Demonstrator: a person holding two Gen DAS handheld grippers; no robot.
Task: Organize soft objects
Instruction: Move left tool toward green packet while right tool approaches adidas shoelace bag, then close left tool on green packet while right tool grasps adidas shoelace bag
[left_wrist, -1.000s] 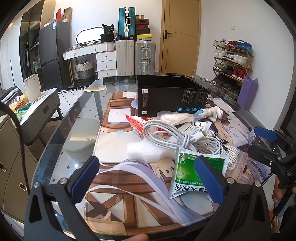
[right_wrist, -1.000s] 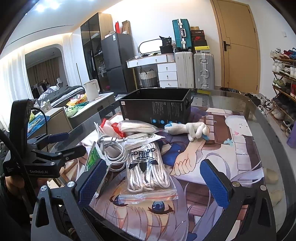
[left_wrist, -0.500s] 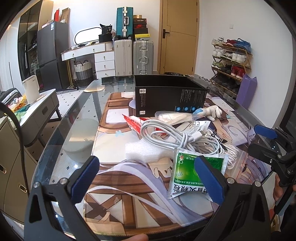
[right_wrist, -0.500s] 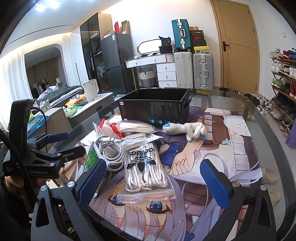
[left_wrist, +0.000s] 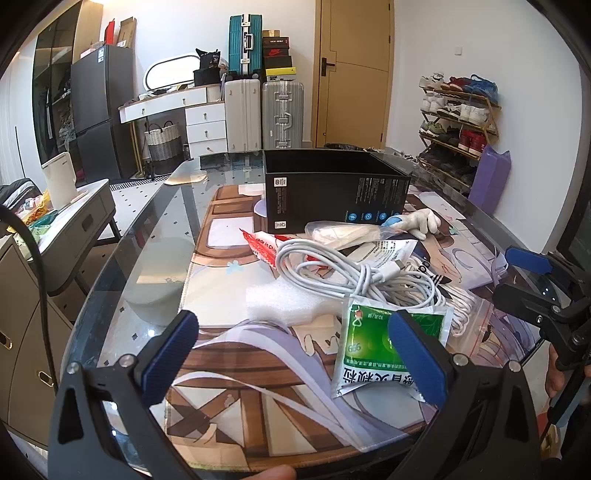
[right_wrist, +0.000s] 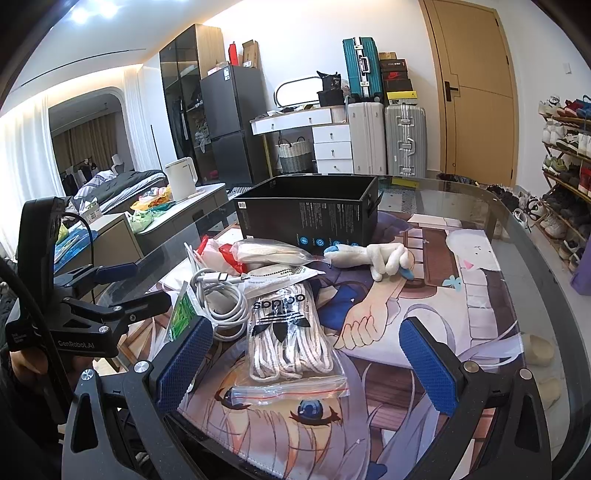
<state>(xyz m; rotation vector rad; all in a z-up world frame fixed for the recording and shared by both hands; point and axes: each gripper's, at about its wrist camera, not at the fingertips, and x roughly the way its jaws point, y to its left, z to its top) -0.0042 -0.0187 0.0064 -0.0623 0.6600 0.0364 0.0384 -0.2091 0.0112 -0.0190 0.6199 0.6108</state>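
A pile of soft items lies on the printed mat in front of an open black box (left_wrist: 334, 192) (right_wrist: 308, 218). It holds a coiled white cable (left_wrist: 354, 280) (right_wrist: 221, 299), a green sachet (left_wrist: 380, 347), a white foam piece (left_wrist: 288, 301), a zip bag of white laces (right_wrist: 291, 336), a red-and-white packet (left_wrist: 260, 247) and a white plush toy (right_wrist: 384, 256) (left_wrist: 417, 221). My left gripper (left_wrist: 291, 362) is open and empty, just short of the sachet. My right gripper (right_wrist: 306, 363) is open and empty over the lace bag.
The round glass table (left_wrist: 147, 236) ends close to both grippers. Each gripper shows in the other's view: the right (left_wrist: 532, 280), the left (right_wrist: 122, 291). A grey cabinet with a kettle (left_wrist: 59, 184) stands left; suitcases, a door and a shoe rack (left_wrist: 458, 125) stand beyond.
Both grippers have shifted only slightly; the pile sits a little nearer in the right wrist view. Nothing was taken hold of.
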